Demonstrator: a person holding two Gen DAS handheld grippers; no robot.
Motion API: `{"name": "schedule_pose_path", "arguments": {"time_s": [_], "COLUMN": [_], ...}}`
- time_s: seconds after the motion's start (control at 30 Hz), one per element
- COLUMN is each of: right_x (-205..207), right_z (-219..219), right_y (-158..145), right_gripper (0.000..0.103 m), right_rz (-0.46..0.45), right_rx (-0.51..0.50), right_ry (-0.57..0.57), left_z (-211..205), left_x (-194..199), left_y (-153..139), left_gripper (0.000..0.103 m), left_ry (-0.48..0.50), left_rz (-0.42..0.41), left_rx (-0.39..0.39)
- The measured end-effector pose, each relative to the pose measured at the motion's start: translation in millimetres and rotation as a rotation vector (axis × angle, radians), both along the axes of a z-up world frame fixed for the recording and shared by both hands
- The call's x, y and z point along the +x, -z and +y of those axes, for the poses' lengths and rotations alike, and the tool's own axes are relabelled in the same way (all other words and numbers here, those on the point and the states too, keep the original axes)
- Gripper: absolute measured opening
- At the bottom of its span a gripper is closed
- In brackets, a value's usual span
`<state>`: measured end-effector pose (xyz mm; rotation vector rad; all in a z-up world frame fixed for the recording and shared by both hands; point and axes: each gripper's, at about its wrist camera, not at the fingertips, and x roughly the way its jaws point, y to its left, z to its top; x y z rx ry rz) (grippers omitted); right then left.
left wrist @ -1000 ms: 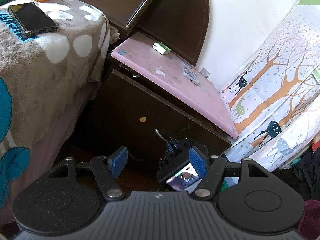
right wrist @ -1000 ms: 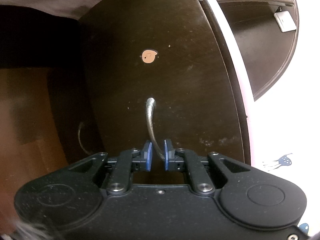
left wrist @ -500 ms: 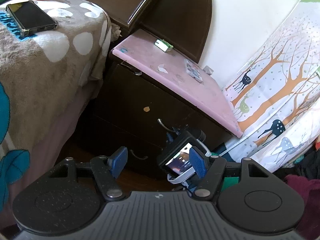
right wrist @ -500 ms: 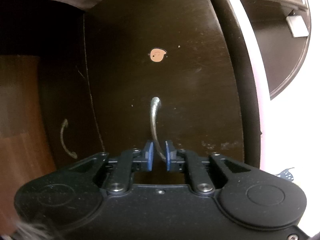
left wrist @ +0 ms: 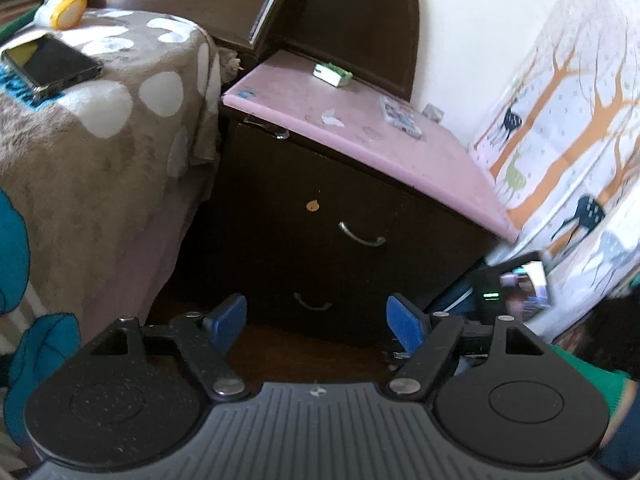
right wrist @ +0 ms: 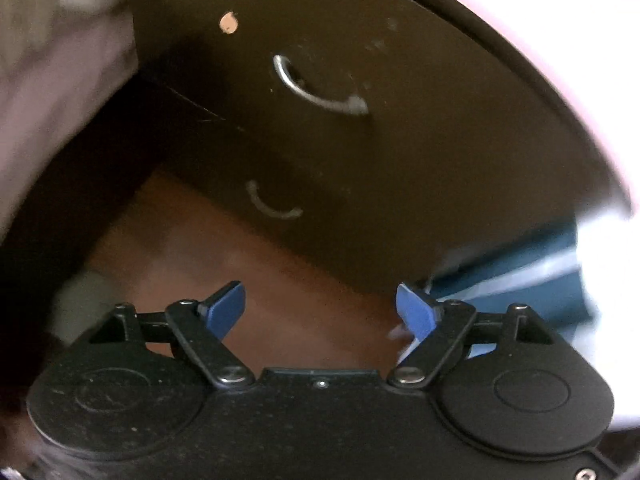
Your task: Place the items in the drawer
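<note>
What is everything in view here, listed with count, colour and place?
nightstand: 1, dark brown, beside bed
pink top: 1, on nightstand
drawer handles: 2, metal, upper, lower
small box: 1, white-green, on top, rear
phone: 1, black, on blanket
blanket: 1, brown with white spots, on bed
jar: 1, yellow lid, on bed, far
curtain: 1, deer print, right
left gripper: open, empty
right gripper: open, empty

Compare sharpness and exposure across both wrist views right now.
Left wrist: mostly sharp, daylit; pink nightstand top and curved metal upper drawer handle crisp, blur only at the right edge. Right wrist: motion-smeared and dim; same handle streaked, dark wooden drawer front underexposed, blown white at right.
</note>
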<state>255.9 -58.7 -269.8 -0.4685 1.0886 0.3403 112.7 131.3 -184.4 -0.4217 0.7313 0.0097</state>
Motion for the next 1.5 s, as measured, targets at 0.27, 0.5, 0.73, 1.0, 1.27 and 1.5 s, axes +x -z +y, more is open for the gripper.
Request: {"name": "schedule_pose_path", "arguments": {"time_s": [0.27,0.5,0.73,1.0,1.27,1.5], "right_x": [-59,-104,-128,-157,-179,-196], "right_z": [-29,-53,-70,-96,-116,-123], "right_y": [-36,-68,-92,-137,-170,-195], "right_gripper": [0.089,0.092,0.092,0.092,0.093,0.093], "right_rz": [-0.002,-0.055,-0.084,-0.174,-0.212,-0.268], "right_rx": [0.191,0.250,0.192,0.213,0.287,0.326], "right_ry": [0.131,0.204,0.253,0.294,0.309,0.309], "left_z": [-28,-50,-71,-102,-125,-138], "left_x": [5,5,-4,-22,-53,-76], "left_y": [-2,-3,-11,-33,-68,-106], "left_gripper": [0.077,0.077,0.077,0.078,0.083,0.088], "left_ry": [0.041,0.059,0.067,0.102,0.099,0.087], "left_rz": [0.021,0.037,0.033,0.019,-0.032,-0.092], "left_rx": [0.094,0.175,0.225,0.256,0.313,0.383]}}
